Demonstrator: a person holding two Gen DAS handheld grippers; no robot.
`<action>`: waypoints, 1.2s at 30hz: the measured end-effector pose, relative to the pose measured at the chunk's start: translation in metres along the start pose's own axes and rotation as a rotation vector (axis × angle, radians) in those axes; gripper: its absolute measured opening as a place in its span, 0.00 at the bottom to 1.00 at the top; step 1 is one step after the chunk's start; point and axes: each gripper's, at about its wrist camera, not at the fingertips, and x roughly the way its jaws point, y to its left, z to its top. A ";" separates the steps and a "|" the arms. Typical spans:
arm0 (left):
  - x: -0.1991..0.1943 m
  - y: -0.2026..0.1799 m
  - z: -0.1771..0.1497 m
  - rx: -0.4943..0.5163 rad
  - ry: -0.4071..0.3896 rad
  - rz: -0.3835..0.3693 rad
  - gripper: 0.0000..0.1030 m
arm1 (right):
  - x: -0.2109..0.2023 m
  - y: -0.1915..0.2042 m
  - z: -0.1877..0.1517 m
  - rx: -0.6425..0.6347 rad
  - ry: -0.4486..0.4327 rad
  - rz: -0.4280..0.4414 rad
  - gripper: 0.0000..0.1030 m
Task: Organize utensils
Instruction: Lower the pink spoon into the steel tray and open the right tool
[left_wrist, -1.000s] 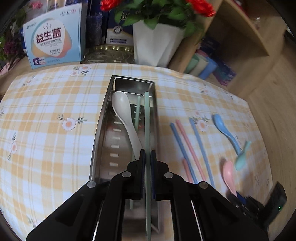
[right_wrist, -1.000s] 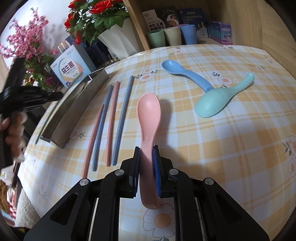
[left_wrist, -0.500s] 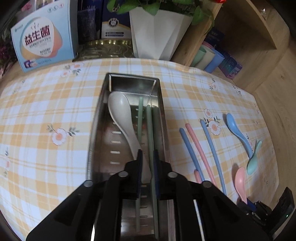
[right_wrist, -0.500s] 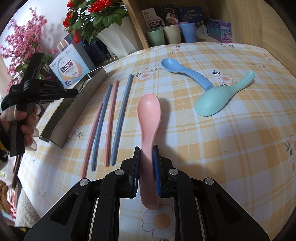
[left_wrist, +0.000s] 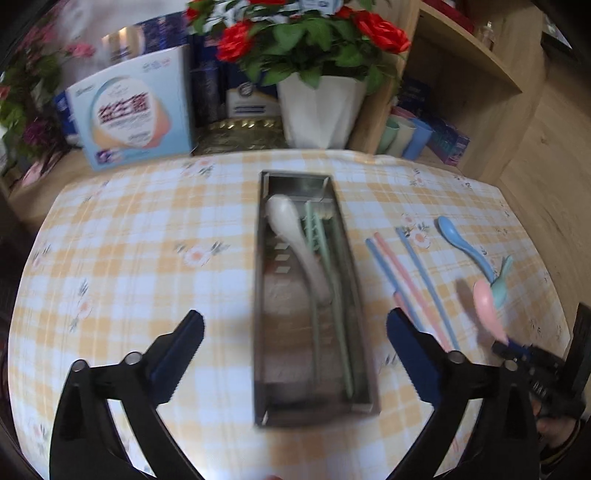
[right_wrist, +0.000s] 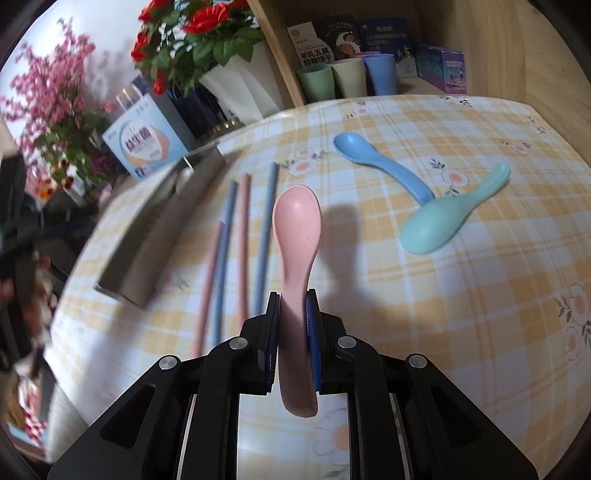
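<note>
Tablecloth (left_wrist: 155, 229), yellow check with flower print, covers the table under everything. Steel tray (left_wrist: 314, 406), long and narrow, lies lengthwise in the middle of the left wrist view. Inside it lie a white spoon (left_wrist: 291, 236) with its bowl toward the far end and two green chopsticks (left_wrist: 334, 280) alongside the spoon's handle, toward the tray's right wall.

Left gripper (left_wrist: 295, 325) hangs above the near half of the tray, its jaws opening and already spread wider than the tray, nothing between them and nothing touched.

Right gripper (right_wrist: 293, 306) has its jaws narrow, clamped on the handle of a pink spoon (right_wrist: 297, 218). The spoon's bowl points forward and casts a shadow on the cloth to its right; the handle end sticks out behind the pads.

Loose items lie on the cloth right of the tray: two blue chopsticks (right_wrist: 266, 229) and two pink chopsticks (right_wrist: 242, 236), roughly parallel, just beside the tray's right wall. Farther right are a blue spoon (right_wrist: 384, 162) and a mint spoon (right_wrist: 439, 218), the blue handle touching or overlapping the mint bowl.

Background holds a white flower pot (left_wrist: 321, 110), a printed box (left_wrist: 133, 114), and three cups (right_wrist: 347, 77) on a wooden shelf. Nothing lies between the pink spoon and the tray except the loose chopsticks.
</note>
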 end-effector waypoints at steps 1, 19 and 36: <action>-0.004 0.004 -0.006 -0.009 0.000 0.010 0.94 | 0.000 0.005 0.004 0.003 0.004 0.010 0.14; -0.032 0.046 -0.040 -0.080 -0.089 0.056 0.94 | 0.084 0.164 0.072 -0.049 0.186 0.109 0.14; -0.033 0.068 -0.046 -0.148 -0.084 0.059 0.94 | 0.136 0.190 0.066 -0.021 0.303 0.059 0.15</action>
